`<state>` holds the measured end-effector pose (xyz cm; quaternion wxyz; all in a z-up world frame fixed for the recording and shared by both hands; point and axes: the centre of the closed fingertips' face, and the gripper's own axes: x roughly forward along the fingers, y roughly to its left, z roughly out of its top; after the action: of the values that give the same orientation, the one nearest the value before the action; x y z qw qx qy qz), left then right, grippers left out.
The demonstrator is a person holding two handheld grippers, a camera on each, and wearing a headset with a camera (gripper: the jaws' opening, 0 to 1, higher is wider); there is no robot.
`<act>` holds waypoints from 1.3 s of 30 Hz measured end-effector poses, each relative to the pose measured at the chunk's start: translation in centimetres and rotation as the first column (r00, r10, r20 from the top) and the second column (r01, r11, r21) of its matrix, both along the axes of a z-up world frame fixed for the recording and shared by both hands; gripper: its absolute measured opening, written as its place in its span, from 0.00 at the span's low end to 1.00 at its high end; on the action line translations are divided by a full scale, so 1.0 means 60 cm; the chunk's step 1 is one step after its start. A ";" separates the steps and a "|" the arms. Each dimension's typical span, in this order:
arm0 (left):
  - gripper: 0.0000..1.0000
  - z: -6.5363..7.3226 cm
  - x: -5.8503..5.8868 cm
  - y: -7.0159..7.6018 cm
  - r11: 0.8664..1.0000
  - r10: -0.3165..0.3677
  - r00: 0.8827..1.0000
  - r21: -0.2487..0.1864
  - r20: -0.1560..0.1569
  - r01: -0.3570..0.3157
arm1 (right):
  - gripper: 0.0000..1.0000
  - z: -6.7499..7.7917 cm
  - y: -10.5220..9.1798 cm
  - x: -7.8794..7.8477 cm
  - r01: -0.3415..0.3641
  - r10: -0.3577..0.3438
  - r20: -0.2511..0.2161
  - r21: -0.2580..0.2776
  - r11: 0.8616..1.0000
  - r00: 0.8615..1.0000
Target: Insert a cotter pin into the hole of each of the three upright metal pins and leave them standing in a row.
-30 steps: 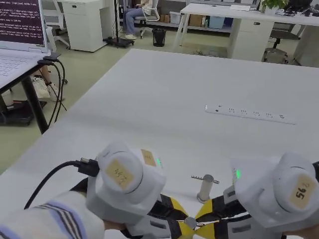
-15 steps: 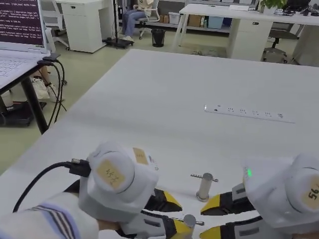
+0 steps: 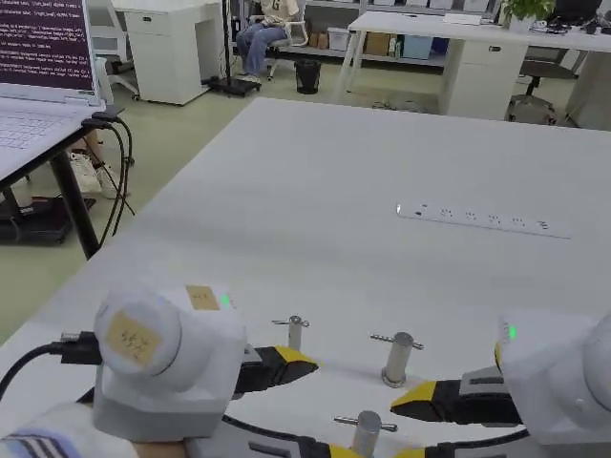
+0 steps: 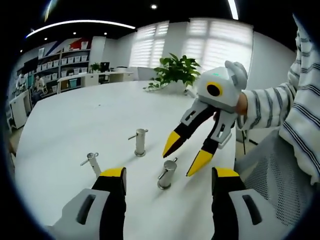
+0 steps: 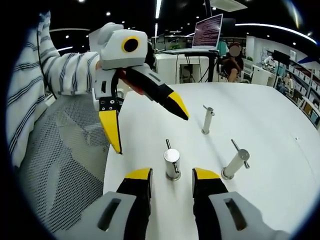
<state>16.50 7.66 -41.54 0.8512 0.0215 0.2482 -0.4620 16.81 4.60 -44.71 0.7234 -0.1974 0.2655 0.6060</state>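
The white surface (image 3: 315,191) carries three upright metal pins, each with a cotter pin through its head. The near pin (image 3: 366,431) stands closest to the person, and its cotter pin (image 3: 346,419) lies crosswise. A second pin (image 3: 397,358) stands just beyond the near pin. A third pin (image 3: 295,332) stands beyond the near pin on the laptop's side. Together they make a loose triangle, not a line. Well beyond the near pin a white power strip (image 3: 482,219) lies flat on the surface. Past the surface's edge a laptop (image 3: 38,67) sits on a side desk with cables (image 3: 115,162) hanging from it. Farther off are a white cabinet (image 3: 177,48), a dark bin (image 3: 307,74), a seated person (image 3: 263,33) and another white table (image 3: 458,38).

The left hand-held gripper (image 5: 150,132) is low over the surface, and a striped sleeve (image 5: 65,70) shows behind it. Its jaws are spread wide with nothing in them, and they point toward the near pin. The right hand-held gripper (image 3: 412,429) faces it from the other side of the near pin. Its jaws are also parted and empty, and their tips are short of the near pin.

A second ago both pairs of jaws met at the near pin, and the left hand-held gripper hid the third pin. Both have since drawn back and opened. The near pin now stands free with its cotter pin in place.
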 end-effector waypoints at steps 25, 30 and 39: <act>0.99 -0.035 -0.032 0.017 0.996 0.077 0.997 0.045 -0.018 -0.077 | 0.16 -0.036 0.049 0.004 0.028 -0.021 -0.059 0.118 0.993 0.998; 0.99 -0.035 -0.034 0.018 0.996 0.069 0.997 0.055 -0.016 -0.068 | 0.16 -0.040 0.052 0.004 0.042 -0.035 -0.059 0.121 0.992 0.998; 0.98 -0.027 -0.031 0.017 0.996 0.077 0.997 0.051 -0.012 -0.077 | 0.09 -0.041 0.052 0.007 0.030 -0.032 0.022 0.091 0.995 0.999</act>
<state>14.62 8.71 -43.15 0.8658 0.0305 0.2663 -0.4225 17.20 7.75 -47.18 0.7441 -0.1673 0.2322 0.6037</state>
